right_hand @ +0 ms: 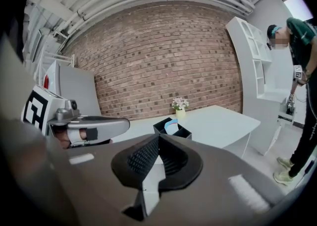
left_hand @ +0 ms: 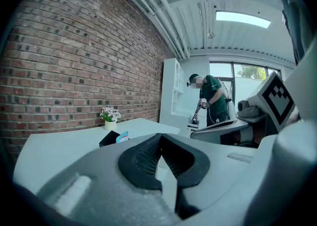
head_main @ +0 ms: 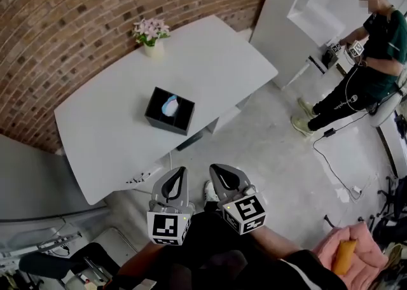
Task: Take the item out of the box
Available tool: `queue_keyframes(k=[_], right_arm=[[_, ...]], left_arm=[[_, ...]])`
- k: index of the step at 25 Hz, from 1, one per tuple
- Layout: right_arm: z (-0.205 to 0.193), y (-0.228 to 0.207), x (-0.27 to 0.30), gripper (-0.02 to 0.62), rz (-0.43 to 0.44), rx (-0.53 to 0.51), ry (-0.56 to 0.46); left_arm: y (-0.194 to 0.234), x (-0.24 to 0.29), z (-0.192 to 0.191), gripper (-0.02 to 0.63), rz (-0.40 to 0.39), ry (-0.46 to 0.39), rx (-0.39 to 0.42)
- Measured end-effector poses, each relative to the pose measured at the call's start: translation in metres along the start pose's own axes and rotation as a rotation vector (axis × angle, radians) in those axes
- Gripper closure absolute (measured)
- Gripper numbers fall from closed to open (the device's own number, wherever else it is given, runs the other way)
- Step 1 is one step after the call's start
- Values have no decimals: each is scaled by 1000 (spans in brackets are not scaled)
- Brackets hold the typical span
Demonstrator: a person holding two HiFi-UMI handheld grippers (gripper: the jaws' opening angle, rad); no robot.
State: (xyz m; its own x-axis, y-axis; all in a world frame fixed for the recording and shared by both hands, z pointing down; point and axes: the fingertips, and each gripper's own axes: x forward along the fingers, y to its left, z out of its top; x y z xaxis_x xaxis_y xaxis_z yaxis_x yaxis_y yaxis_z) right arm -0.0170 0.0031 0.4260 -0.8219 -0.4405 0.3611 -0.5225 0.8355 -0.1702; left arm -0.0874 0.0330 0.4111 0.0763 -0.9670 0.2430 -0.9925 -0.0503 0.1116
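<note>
Item [head_main: 170,105] sits in the open black box [head_main: 169,111] mid-table [head_main: 216,60], well apart from both grippers. It looks pale blue and white, sticking up above the rim; probably a soft packet, too small for me to be sure. I'd expect it to be light, flexible, maybe slick, so I'd pinch the exposed top edge gently. Left gripper [head_main: 178,177] and right gripper [head_main: 219,173] have jaws together, nothing between them, held low short of the table.

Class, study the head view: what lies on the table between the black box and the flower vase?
Nothing. The head view shows only bare white table between the black box and the flower vase.
</note>
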Motion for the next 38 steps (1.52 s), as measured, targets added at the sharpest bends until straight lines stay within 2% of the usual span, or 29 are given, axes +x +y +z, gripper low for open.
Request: queue_keyframes(k=[10, 20, 27, 38], right_arm=[[10, -26, 17, 594, 134, -26, -6], [12, -33, 32, 594, 197, -44, 16], [14, -37, 60, 594, 191, -63, 36], [21, -47, 126, 594, 178, -76, 95]], left_arm=[[-5, 25, 9, 602, 123, 0, 15], [-3, 34, 9, 602, 190, 9, 4], [18, 49, 2, 602, 198, 15, -16], [70, 95, 12, 602, 166, 25, -24]])
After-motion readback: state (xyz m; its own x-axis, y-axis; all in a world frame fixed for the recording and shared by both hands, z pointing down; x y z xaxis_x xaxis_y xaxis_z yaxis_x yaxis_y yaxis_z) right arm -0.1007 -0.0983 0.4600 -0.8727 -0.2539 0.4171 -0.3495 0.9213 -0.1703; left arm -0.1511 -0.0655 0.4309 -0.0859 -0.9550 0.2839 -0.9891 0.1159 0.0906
